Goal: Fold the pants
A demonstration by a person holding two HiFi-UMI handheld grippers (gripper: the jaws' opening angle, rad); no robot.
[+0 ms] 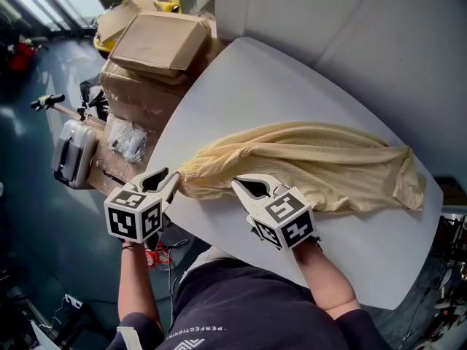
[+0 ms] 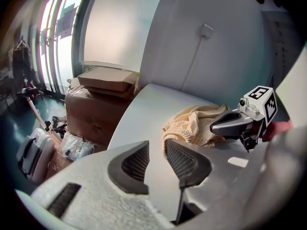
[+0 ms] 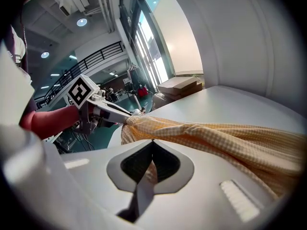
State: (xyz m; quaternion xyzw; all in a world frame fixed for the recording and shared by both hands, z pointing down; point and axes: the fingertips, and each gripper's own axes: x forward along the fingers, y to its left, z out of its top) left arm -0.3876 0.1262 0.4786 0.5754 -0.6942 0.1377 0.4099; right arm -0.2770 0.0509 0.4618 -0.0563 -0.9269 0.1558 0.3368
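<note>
pants [image 1: 314,162] lie bunched lengthwise on table [image 1: 241,79], no clean fold yet; right gripper [image 1: 237,186] fingers closed on near edge, left gripper [image 1: 171,176] fingers apart, empty, beside ribbed end; folding mostly left

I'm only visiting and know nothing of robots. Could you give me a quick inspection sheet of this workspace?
Surface: white table.
Job's things: yellow pants stretched along it, rumpled.
Clutter: cardboard boxes and a grey case beside the table.
Grippers: left claw open at the pants' end, nothing between its pads; right claw shut on the pants' near edge.
Cables: loose wires on the floor.
Surroundings: white wall panels, dark floor.
</note>
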